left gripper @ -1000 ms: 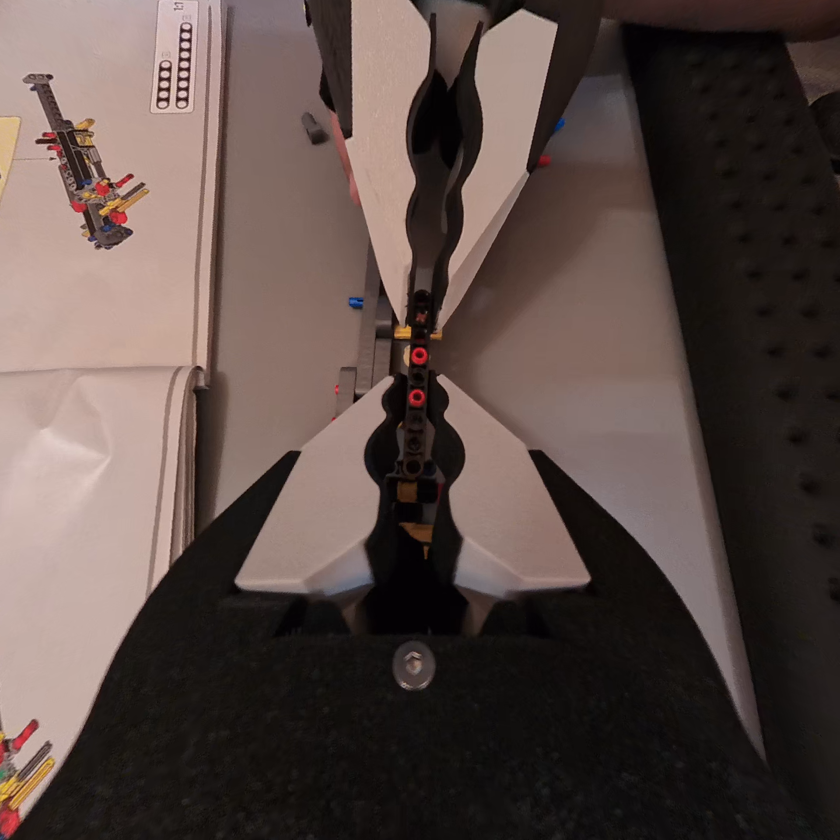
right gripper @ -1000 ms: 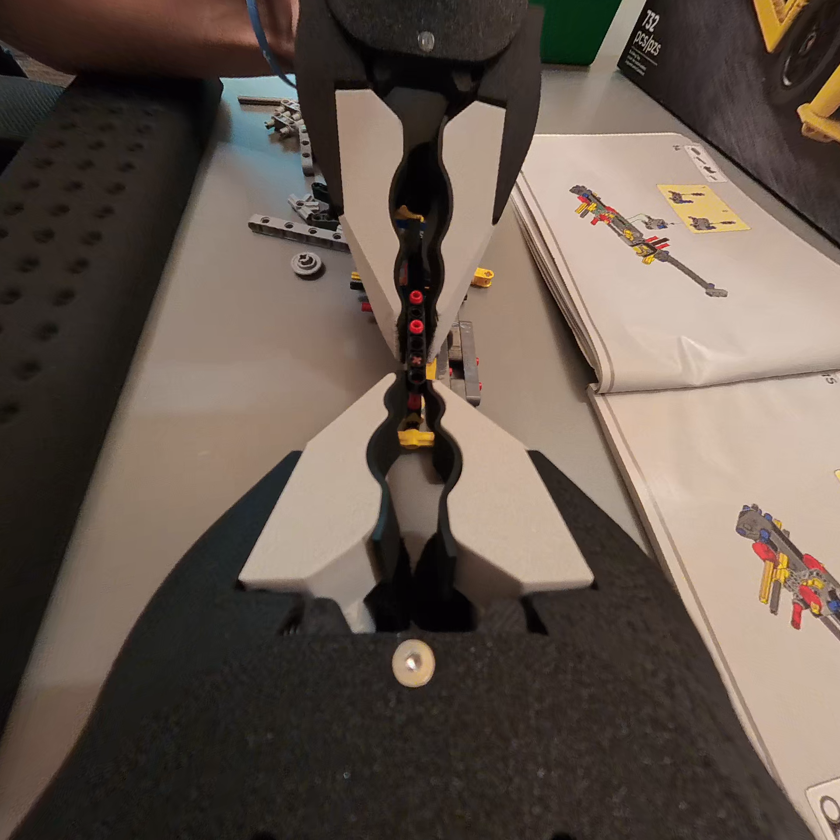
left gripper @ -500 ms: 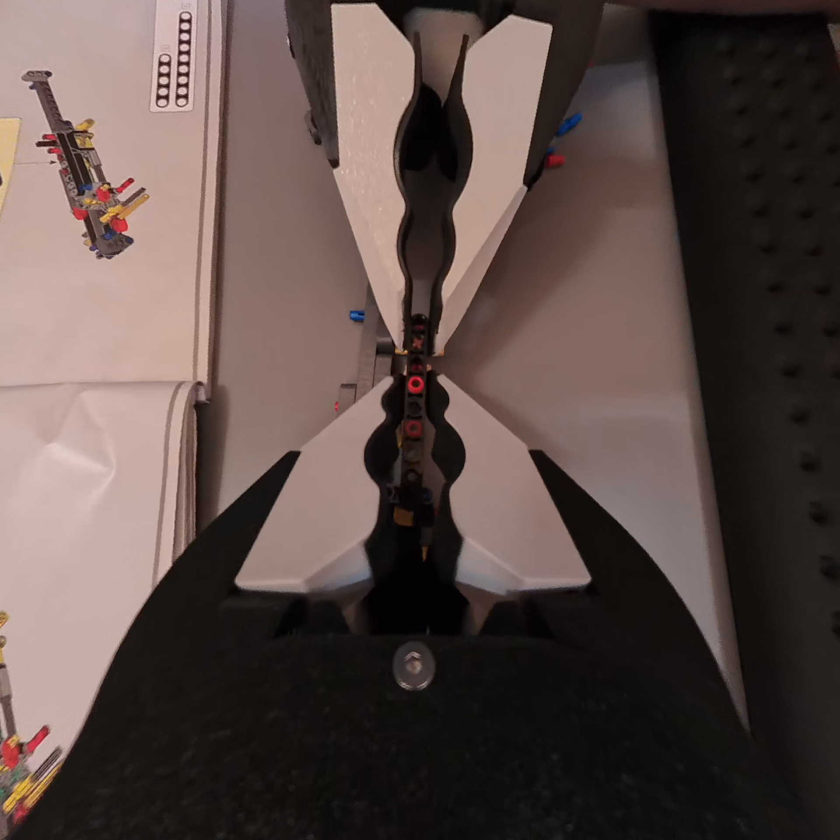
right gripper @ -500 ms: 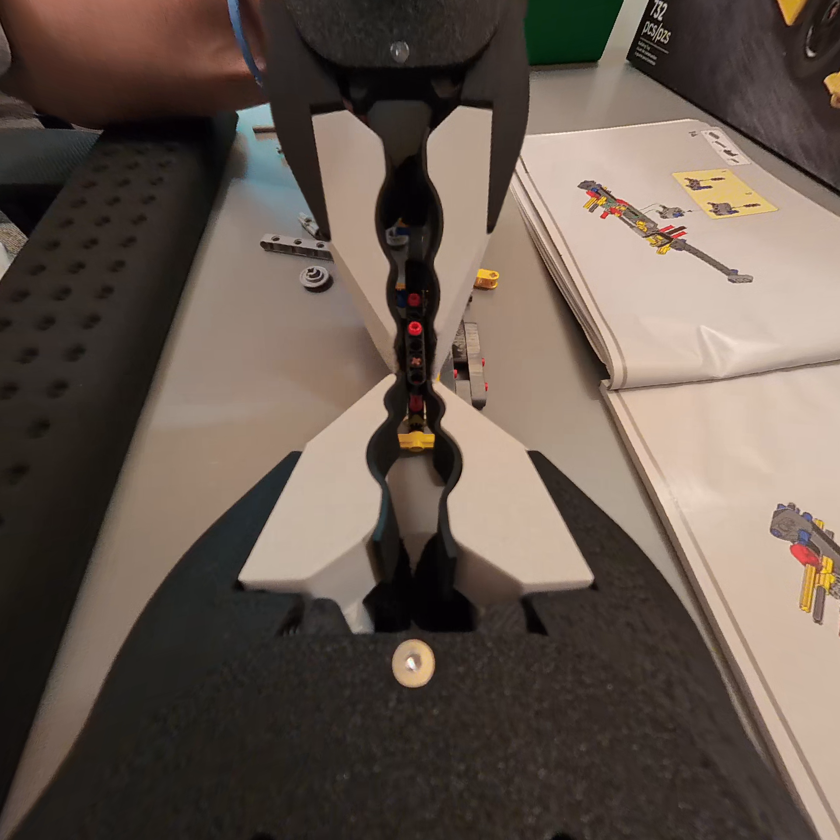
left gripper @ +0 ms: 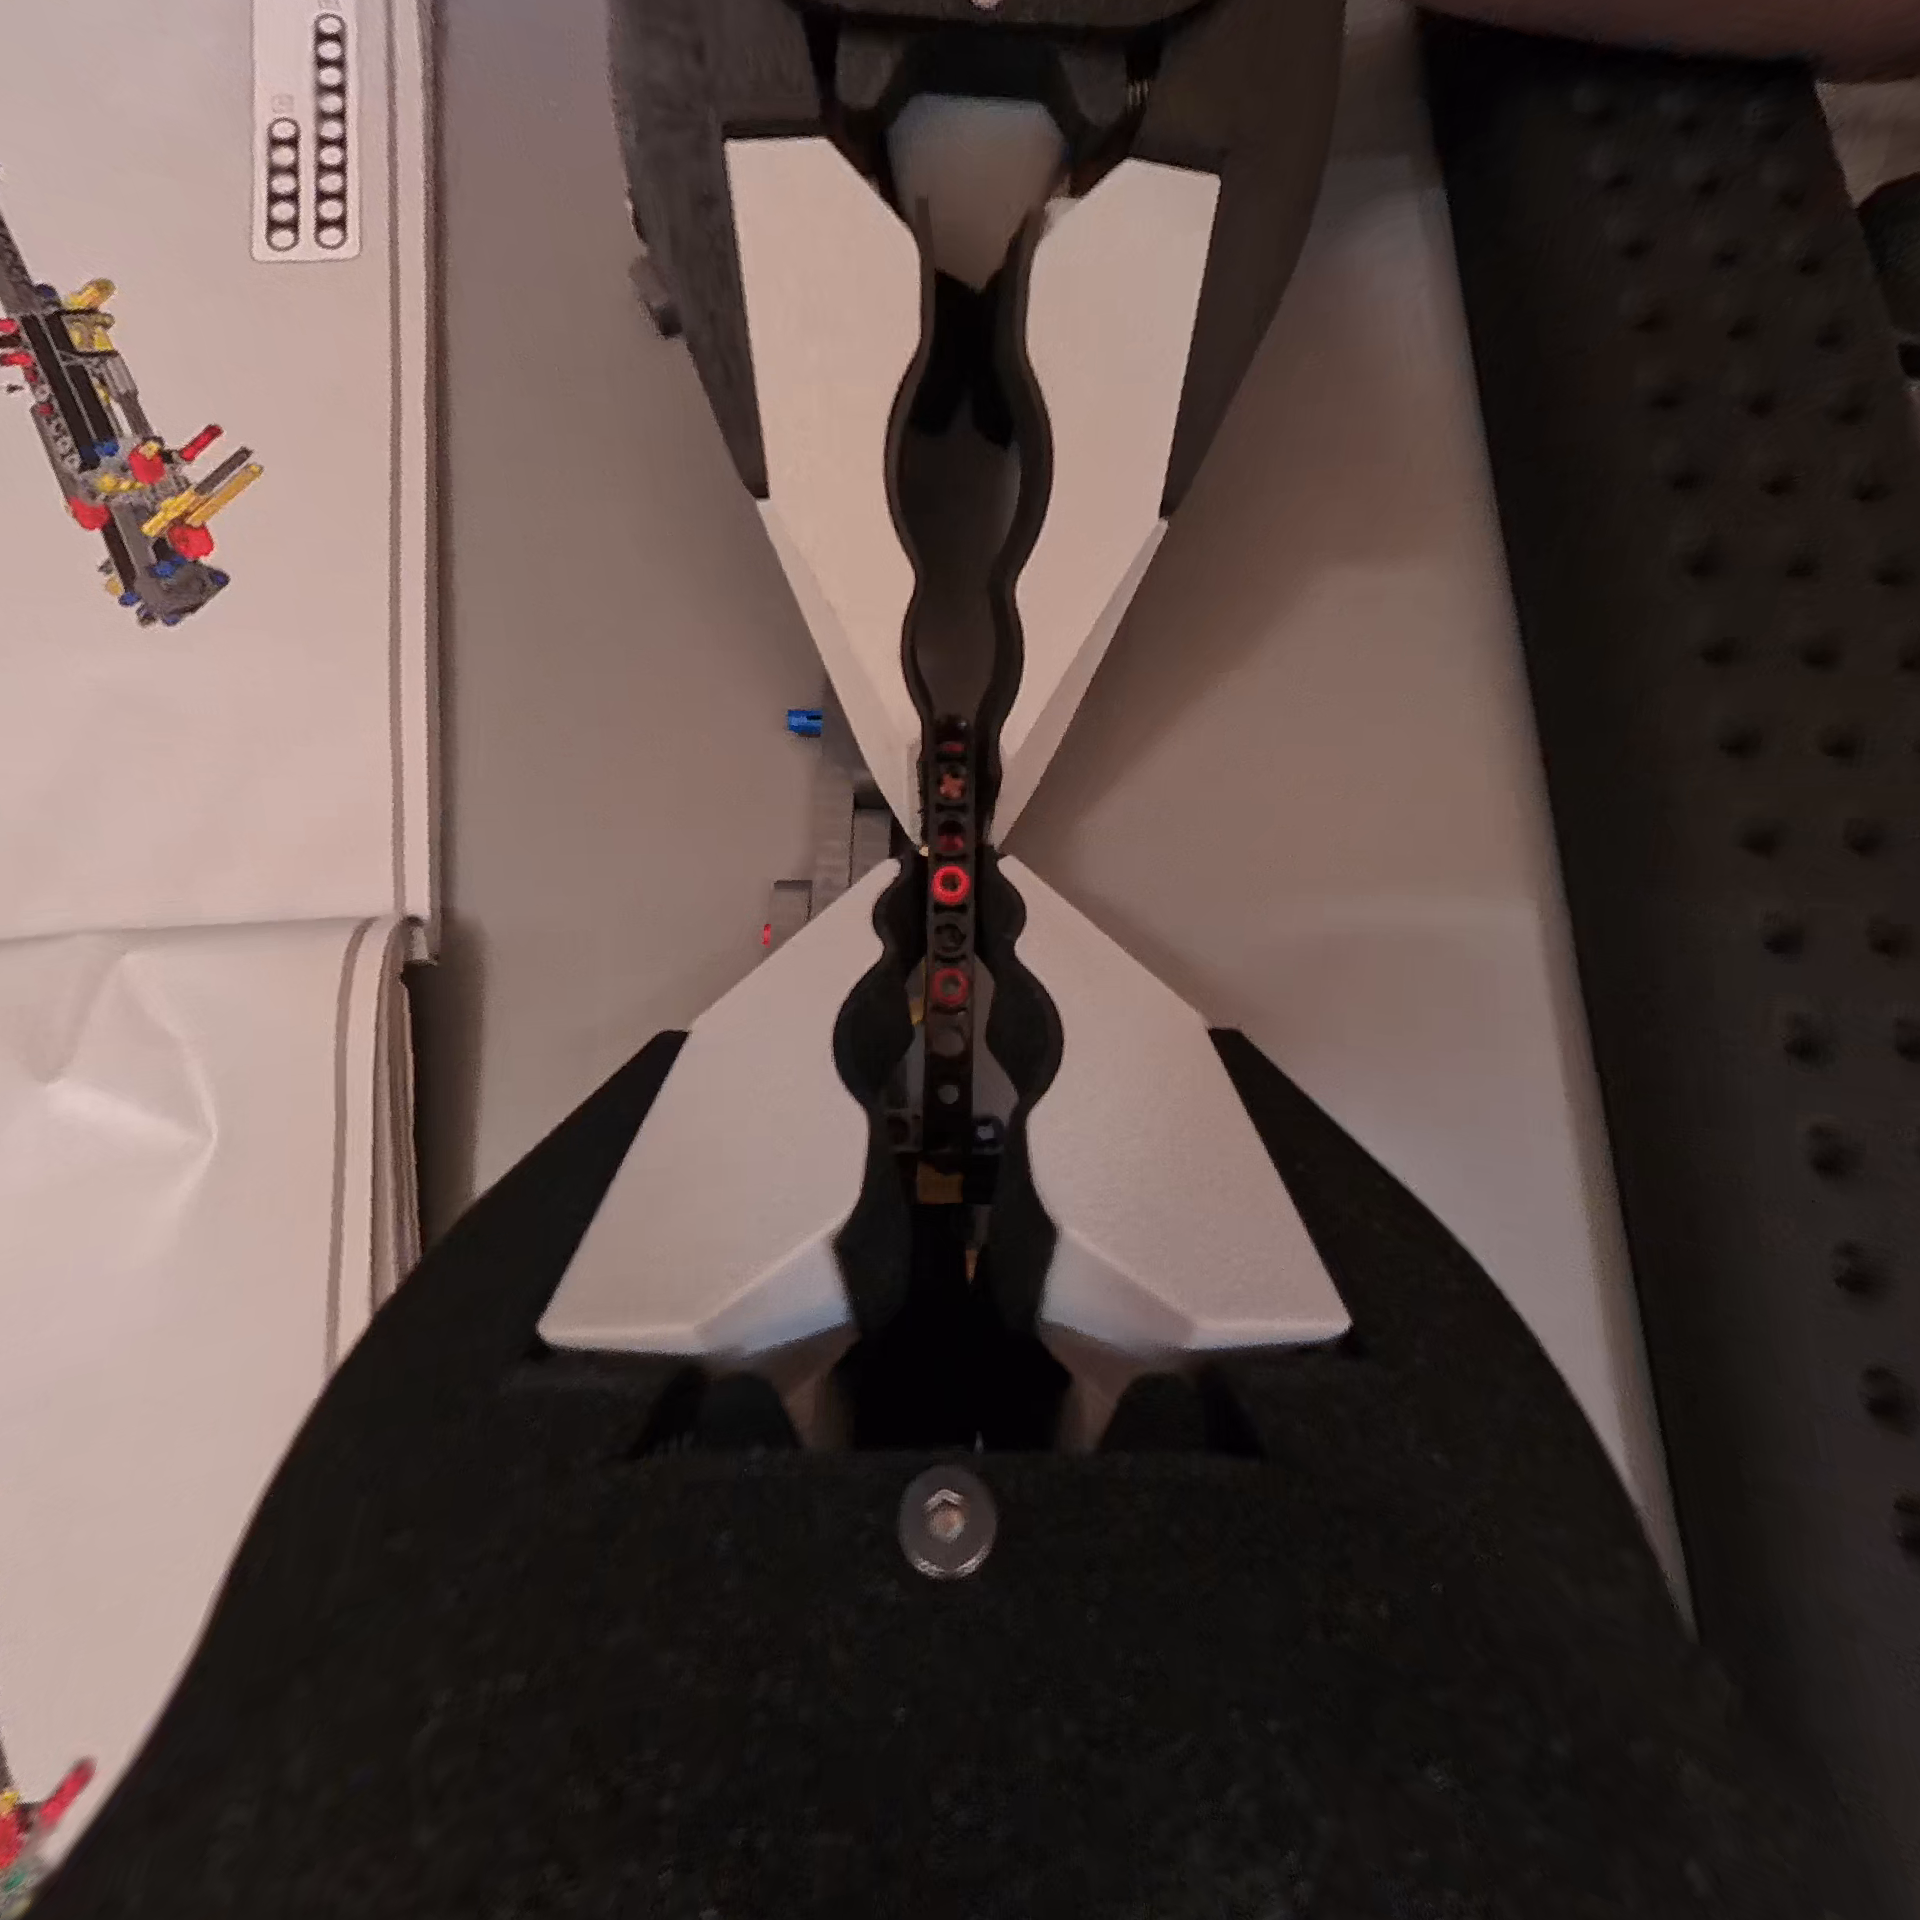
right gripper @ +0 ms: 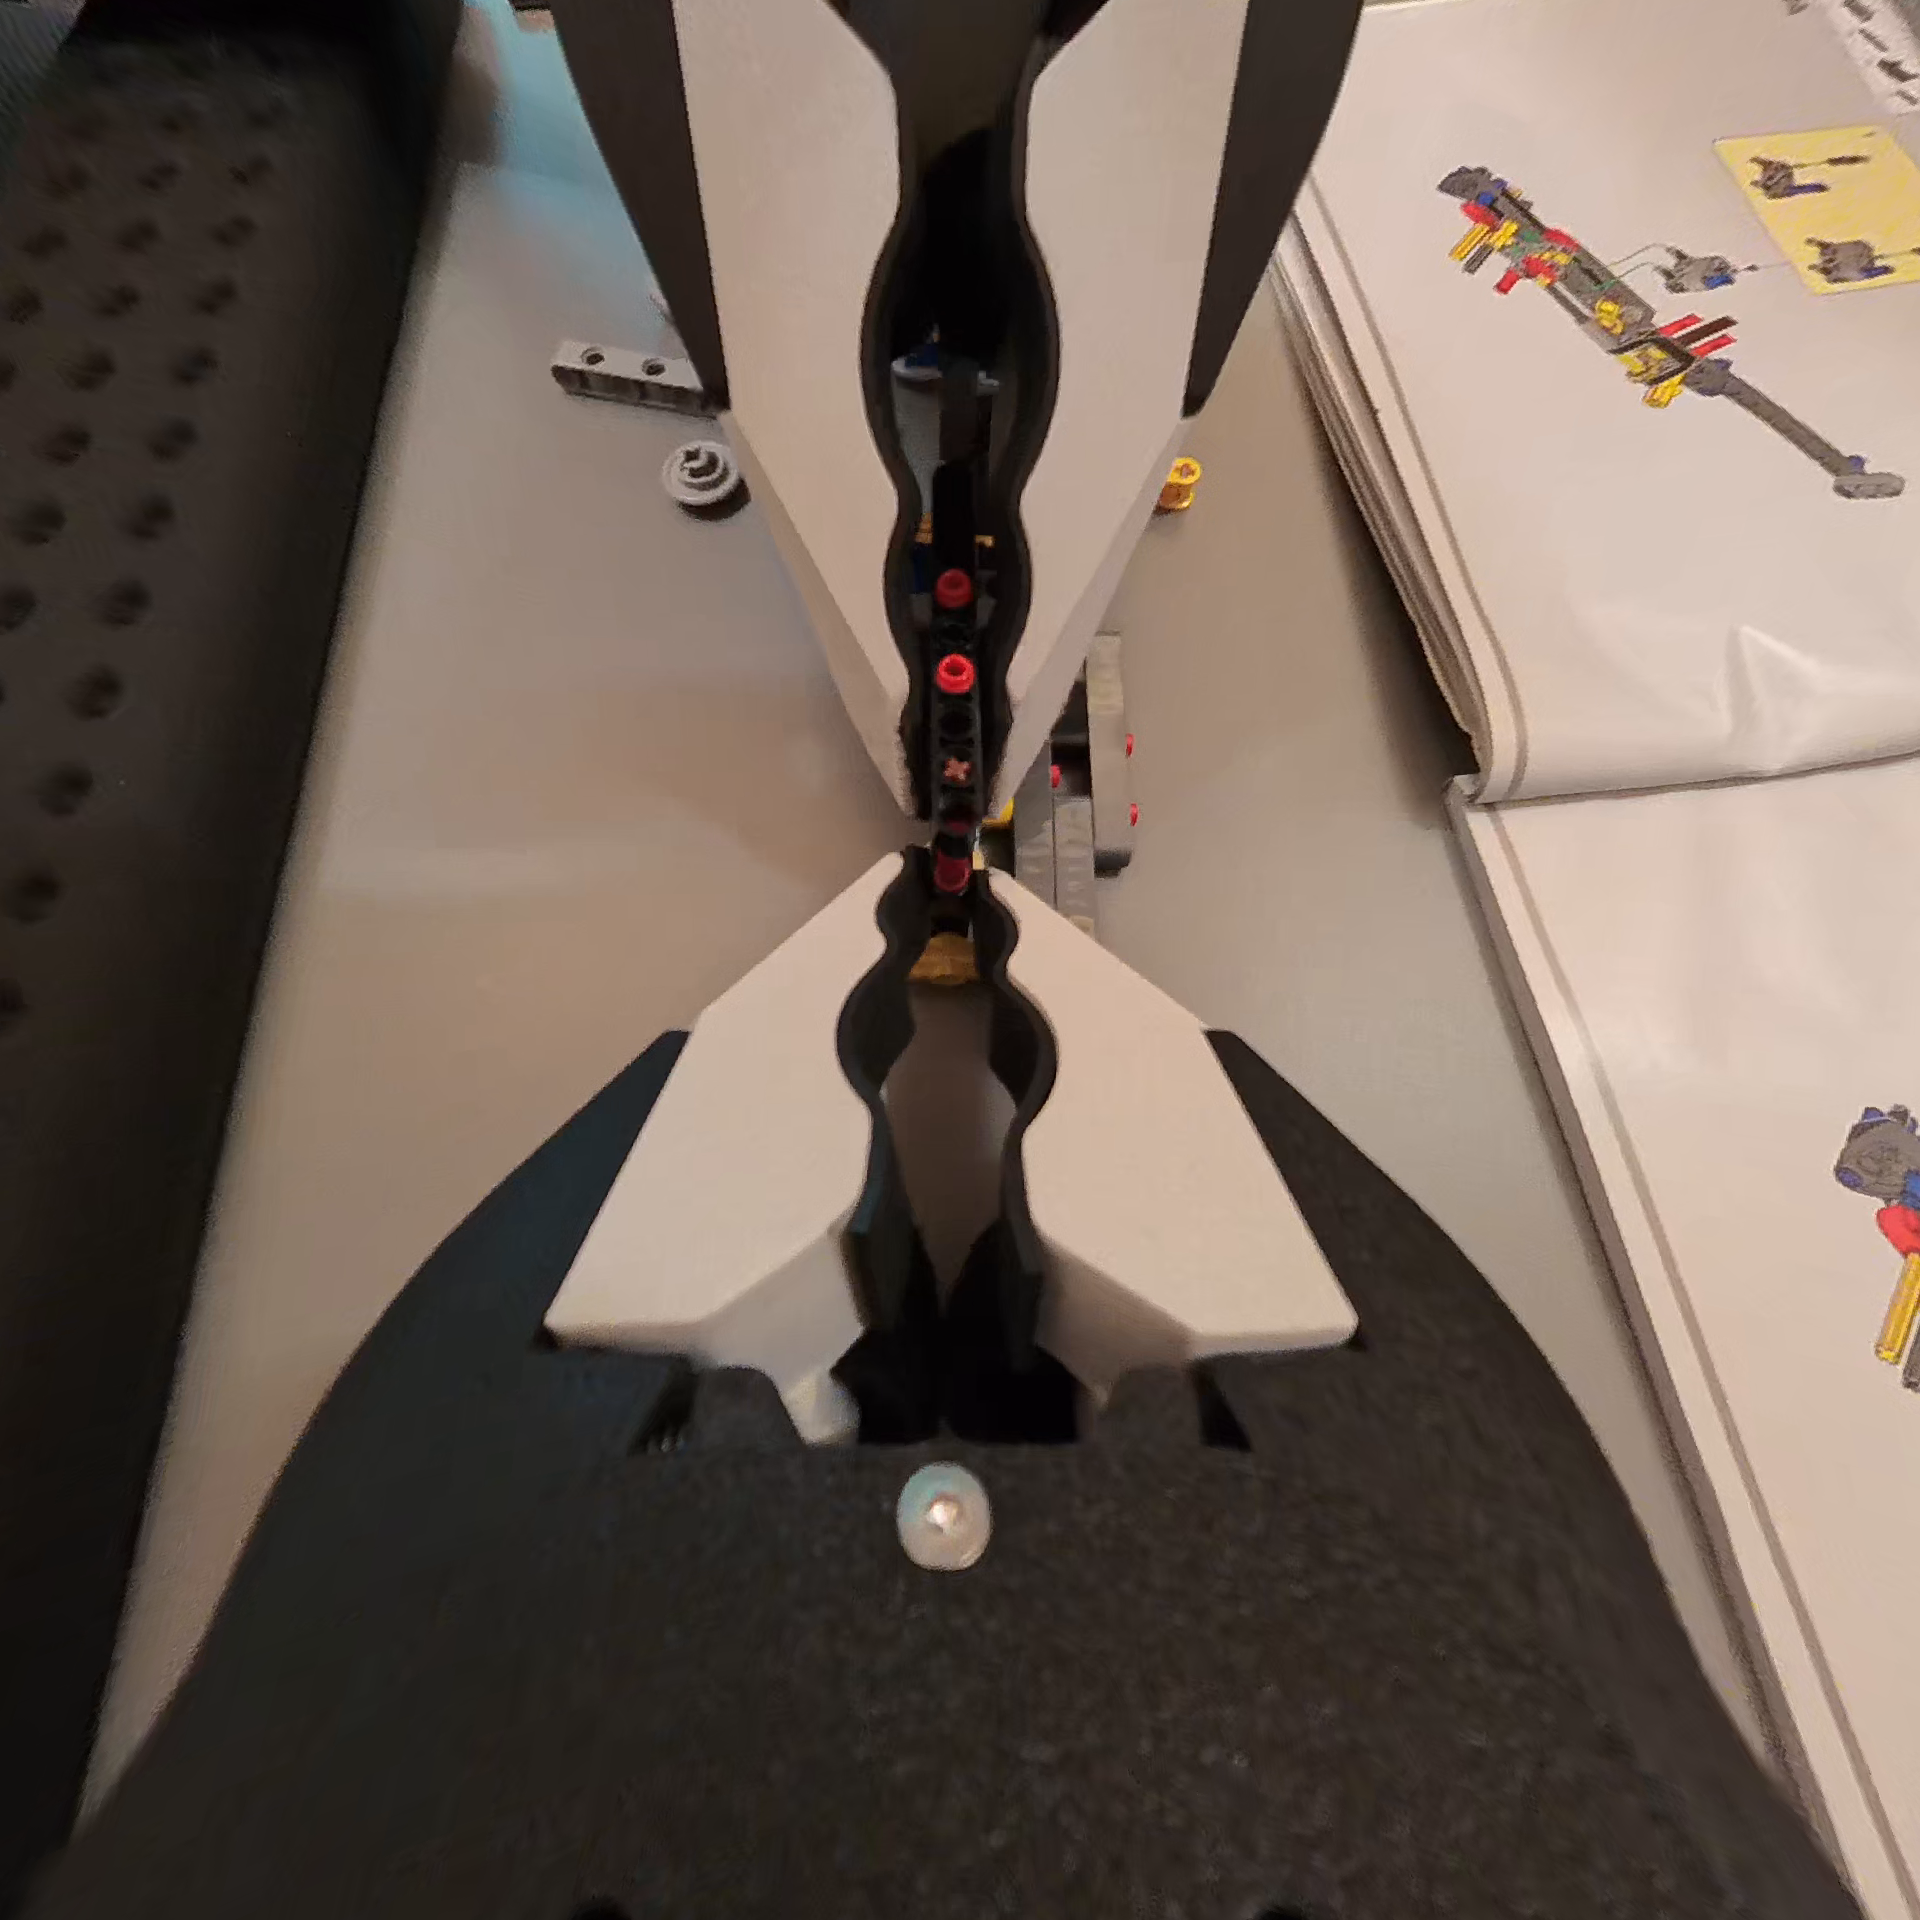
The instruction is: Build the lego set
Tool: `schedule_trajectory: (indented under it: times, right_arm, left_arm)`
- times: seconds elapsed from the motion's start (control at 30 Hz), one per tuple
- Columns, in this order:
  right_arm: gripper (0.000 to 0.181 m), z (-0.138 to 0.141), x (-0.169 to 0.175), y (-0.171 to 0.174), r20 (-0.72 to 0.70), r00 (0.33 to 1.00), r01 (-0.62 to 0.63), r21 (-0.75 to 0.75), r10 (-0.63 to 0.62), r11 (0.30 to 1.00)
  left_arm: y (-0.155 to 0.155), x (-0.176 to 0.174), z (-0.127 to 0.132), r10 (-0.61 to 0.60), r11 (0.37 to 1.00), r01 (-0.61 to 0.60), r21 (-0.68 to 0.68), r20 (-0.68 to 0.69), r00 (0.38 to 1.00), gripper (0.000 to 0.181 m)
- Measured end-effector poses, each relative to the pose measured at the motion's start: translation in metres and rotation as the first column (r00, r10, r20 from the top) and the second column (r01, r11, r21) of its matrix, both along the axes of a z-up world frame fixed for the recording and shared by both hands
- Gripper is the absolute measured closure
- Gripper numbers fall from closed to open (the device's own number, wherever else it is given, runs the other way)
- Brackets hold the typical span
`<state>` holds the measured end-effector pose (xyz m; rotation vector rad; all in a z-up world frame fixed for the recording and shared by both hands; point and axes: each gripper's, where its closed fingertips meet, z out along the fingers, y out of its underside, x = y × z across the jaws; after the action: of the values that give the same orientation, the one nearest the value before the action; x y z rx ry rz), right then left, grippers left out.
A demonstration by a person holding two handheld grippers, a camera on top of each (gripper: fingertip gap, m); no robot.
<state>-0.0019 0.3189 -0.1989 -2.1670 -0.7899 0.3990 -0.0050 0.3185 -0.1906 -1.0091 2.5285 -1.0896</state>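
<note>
At the centre of both views a black lego beam (left gripper: 950, 966) studded with red pins is held between two tongs that meet tip to tip: the left tongs (left gripper: 948, 883) pinch its near end and the right tongs (right gripper: 945, 883) pinch the other. Loose grey pieces (right gripper: 634, 372) and a yellow piece (right gripper: 1179, 484) lie on the table (right gripper: 540, 831) towards the top of the right wrist view. The open instruction booklet (right gripper: 1662, 540) fills the right side of that view, and a black perforated mat (right gripper: 114, 520) runs down its left edge.
</note>
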Motion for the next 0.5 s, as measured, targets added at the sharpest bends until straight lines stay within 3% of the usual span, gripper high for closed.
schedule_trajectory:
  times: [0.23, 0.4, 0.5]
  right_arm:
    - [0.175, 0.010, 0.007, -0.001, 0.057, 0.998, 0.024, 0.005, -0.025, 1.000]
    - [0.171, 0.017, 0.011, -0.003, -0.094, 0.988, 0.121, -0.026, -0.122, 0.992]
    - [0.158, 0.033, 0.017, -0.010, -0.184, 0.960, 0.211, -0.021, -0.211, 0.977]
  left_arm:
    - [0.000, 0.007, 0.007, -0.040, 0.995, 0.035, 0.098, 0.048, 0.998, 0.175]
    - [-0.002, 0.012, 0.009, -0.014, 0.996, 0.003, 0.092, 0.117, 0.993, 0.175]
    - [-0.005, 0.011, 0.005, -0.016, 0.999, 0.011, 0.054, 0.092, 0.996, 0.175]
